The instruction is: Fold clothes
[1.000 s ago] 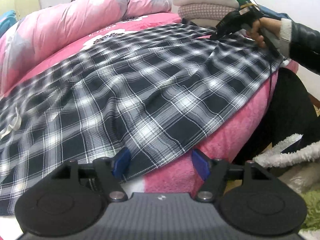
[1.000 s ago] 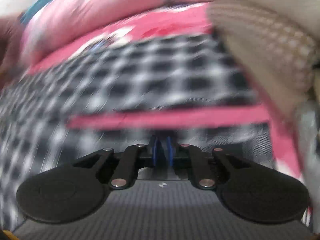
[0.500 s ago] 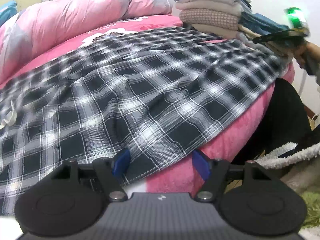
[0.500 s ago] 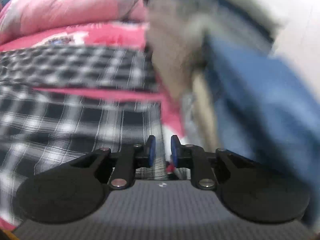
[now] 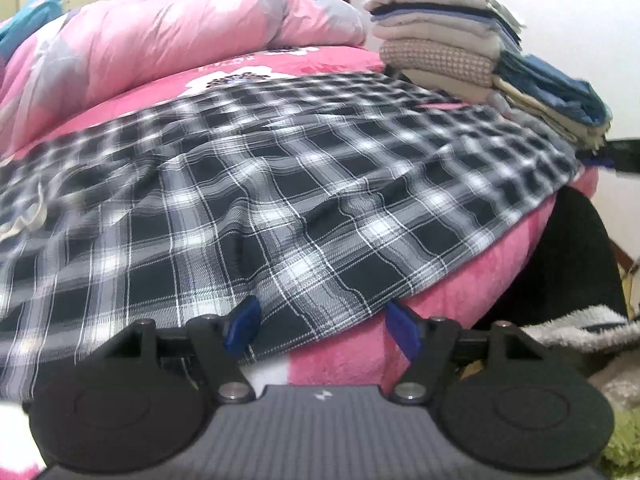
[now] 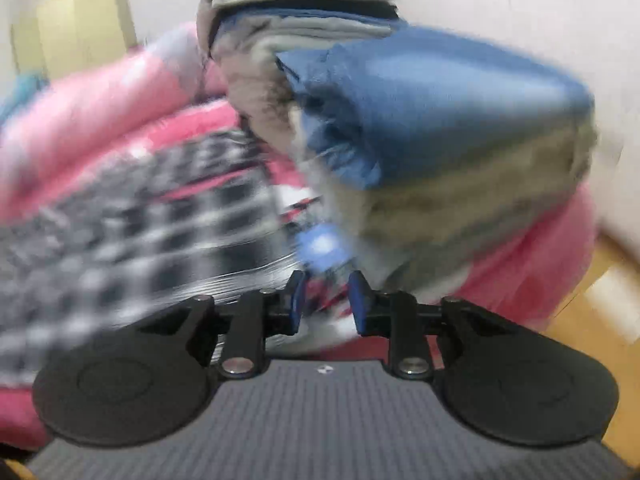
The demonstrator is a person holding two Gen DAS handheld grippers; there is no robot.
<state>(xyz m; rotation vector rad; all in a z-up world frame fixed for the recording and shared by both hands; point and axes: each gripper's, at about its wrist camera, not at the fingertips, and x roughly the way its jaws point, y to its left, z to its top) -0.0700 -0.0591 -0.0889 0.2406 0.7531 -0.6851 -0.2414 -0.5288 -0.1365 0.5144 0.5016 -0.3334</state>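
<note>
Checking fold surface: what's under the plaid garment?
The plaid garment lies spread on a pink fleece bed cover, visible at the near edge and beyond it. Whatever lies beneath the middle is covered.

In the lower middle of my left view, the plaid cloth (image 5: 280, 200) lies flat with open air over it. A stack of folded clothes (image 5: 440, 52) walls off the upper right, and a rolled pink quilt (image 5: 160, 48) the upper left. My right view is blocked by that stack (image 6: 420, 120).
</note>
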